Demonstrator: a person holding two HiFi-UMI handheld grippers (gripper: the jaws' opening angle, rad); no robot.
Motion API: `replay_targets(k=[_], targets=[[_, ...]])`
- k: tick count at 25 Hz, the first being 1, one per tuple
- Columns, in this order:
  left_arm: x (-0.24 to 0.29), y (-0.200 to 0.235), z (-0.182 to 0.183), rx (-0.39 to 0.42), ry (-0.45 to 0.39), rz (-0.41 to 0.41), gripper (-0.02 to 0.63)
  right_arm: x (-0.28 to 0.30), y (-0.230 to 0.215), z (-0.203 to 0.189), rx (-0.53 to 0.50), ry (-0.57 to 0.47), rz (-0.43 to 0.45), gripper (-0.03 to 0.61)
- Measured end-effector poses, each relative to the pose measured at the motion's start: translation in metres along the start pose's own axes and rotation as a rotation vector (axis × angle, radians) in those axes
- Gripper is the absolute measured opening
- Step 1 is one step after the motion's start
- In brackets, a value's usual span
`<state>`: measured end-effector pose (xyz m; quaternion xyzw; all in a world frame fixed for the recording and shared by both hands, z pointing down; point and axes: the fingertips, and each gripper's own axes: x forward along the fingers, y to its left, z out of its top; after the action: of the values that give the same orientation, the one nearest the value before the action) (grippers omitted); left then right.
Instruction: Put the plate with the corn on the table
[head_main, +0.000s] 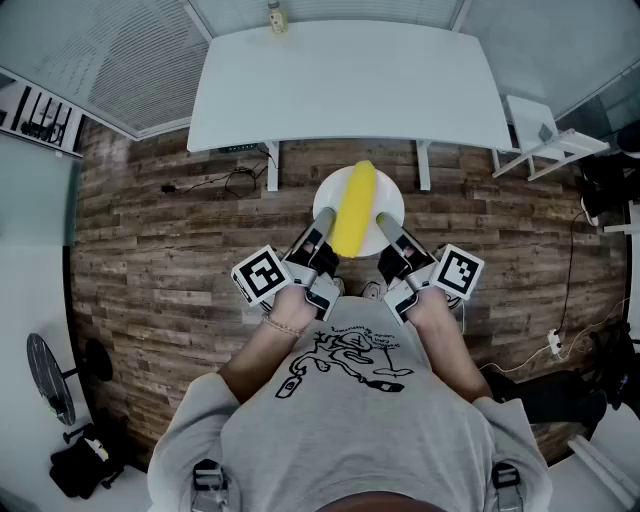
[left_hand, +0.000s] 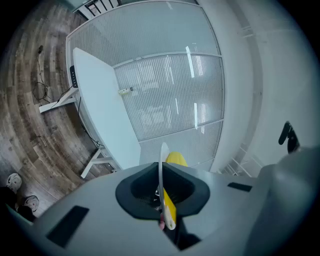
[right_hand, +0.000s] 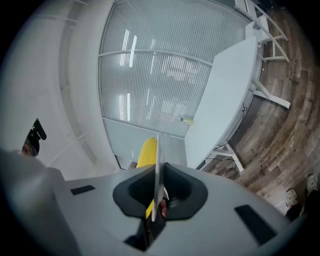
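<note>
A white plate (head_main: 390, 203) carries a yellow corn cob (head_main: 354, 207) and is held in the air over the wooden floor, short of the white table (head_main: 345, 85). My left gripper (head_main: 324, 232) is shut on the plate's left rim and my right gripper (head_main: 385, 228) is shut on its right rim. In the left gripper view the plate (left_hand: 162, 170) shows edge-on between the jaws, with the corn (left_hand: 176, 160) behind it. In the right gripper view the plate's rim (right_hand: 157, 170) is pinched the same way, with the corn (right_hand: 148, 152) to its left.
A small yellowish object (head_main: 277, 19) stands at the table's far edge. A white step stool (head_main: 545, 135) stands right of the table. Cables (head_main: 225, 183) lie on the floor by the table's left leg. A fan (head_main: 52, 375) stands at the lower left.
</note>
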<state>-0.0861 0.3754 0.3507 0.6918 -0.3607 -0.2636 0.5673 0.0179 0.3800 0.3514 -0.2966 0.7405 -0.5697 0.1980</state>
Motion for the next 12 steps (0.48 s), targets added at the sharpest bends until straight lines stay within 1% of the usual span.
replay_targets(k=[6, 12], targets=[[0.001, -0.001, 0.0, 0.004, 0.002, -0.004, 0.029, 0.0, 0.001, 0.0, 0.0, -0.001, 0.005, 0.023], [-0.013, 0.003, 0.011, 0.002, 0.013, -0.005, 0.029, 0.01, 0.006, -0.013, -0.002, -0.01, -0.001, 0.025]])
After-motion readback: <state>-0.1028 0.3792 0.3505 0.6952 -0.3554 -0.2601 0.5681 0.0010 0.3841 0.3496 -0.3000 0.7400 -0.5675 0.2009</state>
